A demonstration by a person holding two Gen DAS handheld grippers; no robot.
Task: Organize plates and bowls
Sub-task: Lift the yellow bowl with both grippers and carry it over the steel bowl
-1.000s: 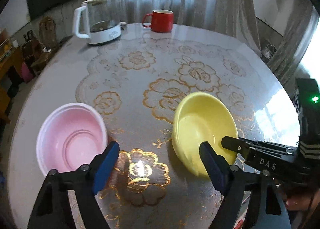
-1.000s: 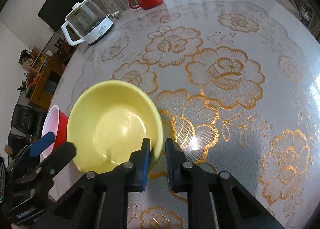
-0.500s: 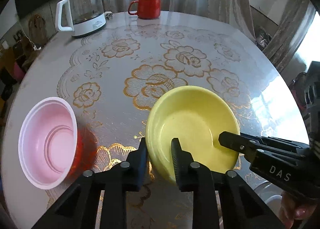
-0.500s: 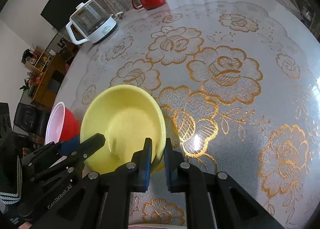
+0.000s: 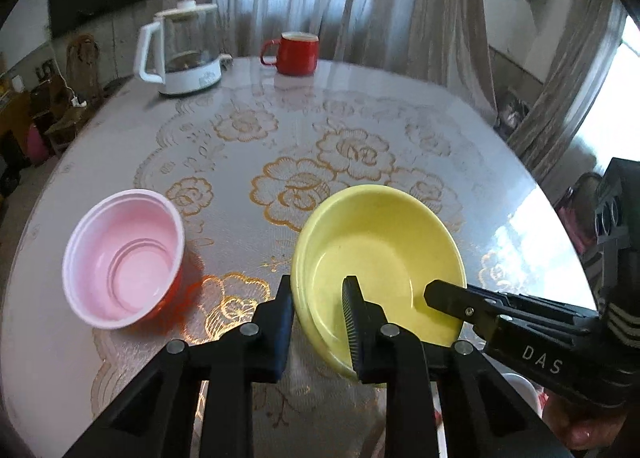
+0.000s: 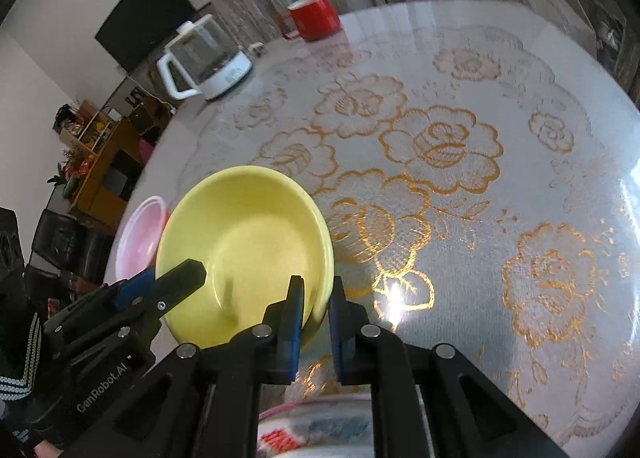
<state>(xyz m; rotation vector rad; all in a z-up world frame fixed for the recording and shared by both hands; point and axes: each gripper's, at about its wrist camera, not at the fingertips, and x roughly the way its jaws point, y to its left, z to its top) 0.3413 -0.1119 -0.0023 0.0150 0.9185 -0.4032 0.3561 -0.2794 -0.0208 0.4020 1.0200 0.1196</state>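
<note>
A yellow bowl (image 5: 380, 242) is held tilted above the table by both grippers. My left gripper (image 5: 318, 298) is shut on its near-left rim, one finger inside, one outside. My right gripper (image 6: 316, 298) is shut on the opposite rim of the yellow bowl (image 6: 244, 246); it also shows in the left wrist view (image 5: 444, 300). A pink bowl with a red outside (image 5: 124, 250) stands on the table to the left, partly hidden behind the yellow bowl in the right wrist view (image 6: 140, 234).
A round table (image 5: 400, 130) with a gold-flower lace cloth under glass. A glass kettle (image 5: 180, 54) and a red mug (image 5: 296, 52) stand at the far edge. A white dish edge (image 6: 316, 418) shows below my right gripper.
My left gripper moved from open beside the pink bowl to shut on the yellow bowl's rim. Both grippers now hold the yellow bowl, which has risen and moved slightly.
</note>
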